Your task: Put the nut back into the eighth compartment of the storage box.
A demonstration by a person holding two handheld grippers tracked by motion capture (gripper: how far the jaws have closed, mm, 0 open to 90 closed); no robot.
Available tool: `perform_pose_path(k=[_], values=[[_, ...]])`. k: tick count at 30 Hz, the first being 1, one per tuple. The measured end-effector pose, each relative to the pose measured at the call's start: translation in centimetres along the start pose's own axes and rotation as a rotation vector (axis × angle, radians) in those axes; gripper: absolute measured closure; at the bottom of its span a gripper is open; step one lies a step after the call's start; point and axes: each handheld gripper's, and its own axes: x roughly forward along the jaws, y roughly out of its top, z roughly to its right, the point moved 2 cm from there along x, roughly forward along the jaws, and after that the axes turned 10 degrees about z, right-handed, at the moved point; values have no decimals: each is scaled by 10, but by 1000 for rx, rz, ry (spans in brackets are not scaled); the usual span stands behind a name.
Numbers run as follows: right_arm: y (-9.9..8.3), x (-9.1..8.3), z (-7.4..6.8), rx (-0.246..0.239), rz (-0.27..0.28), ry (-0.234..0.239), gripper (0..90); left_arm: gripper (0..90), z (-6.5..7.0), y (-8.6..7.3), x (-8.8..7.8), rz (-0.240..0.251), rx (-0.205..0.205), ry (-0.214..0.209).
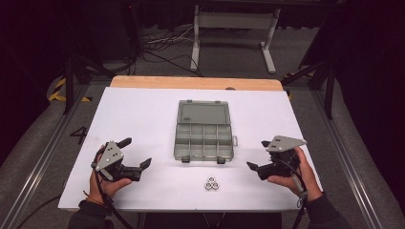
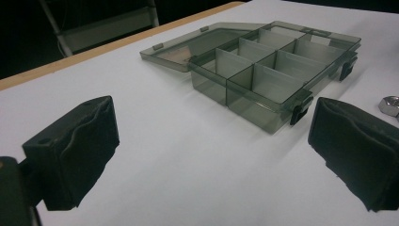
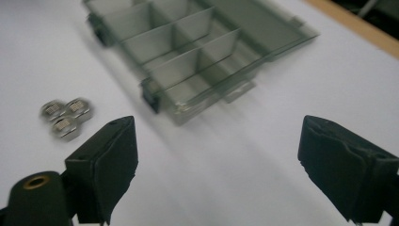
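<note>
A smoky clear organiser box (image 1: 204,136) lies open in the middle of the white table, its lid folded back and its several compartments empty (image 2: 275,70) (image 3: 188,56). Three metal nuts (image 1: 212,183) sit clustered just in front of it (image 3: 66,115); one nut (image 2: 390,104) peeks past a jaw in the left gripper view. My left gripper (image 1: 136,152) rests at the front left, open, with nothing between its jaws (image 2: 211,160). At the front right my right gripper (image 1: 258,155) is open too, with nothing between its jaws (image 3: 216,165).
The white table (image 1: 143,114) has a wooden strip (image 1: 196,82) along its far edge. Behind it stand a white frame (image 1: 234,28) and cables on a grey floor. Metal rails run along both sides of the table.
</note>
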Motion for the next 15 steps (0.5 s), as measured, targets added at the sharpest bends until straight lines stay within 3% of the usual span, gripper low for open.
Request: perform_pose_path(k=[3, 6, 15], values=[[16, 8, -14, -10, -69, 70, 146, 28, 1, -1, 2, -6, 6, -6], [27, 21, -28, -69, -150, 141, 149, 28, 0, -2, 2, -10, 7, -8], [27, 37, -43, -87, -205, 178, 158, 27, 1, -2, 2, -14, 14, -20]])
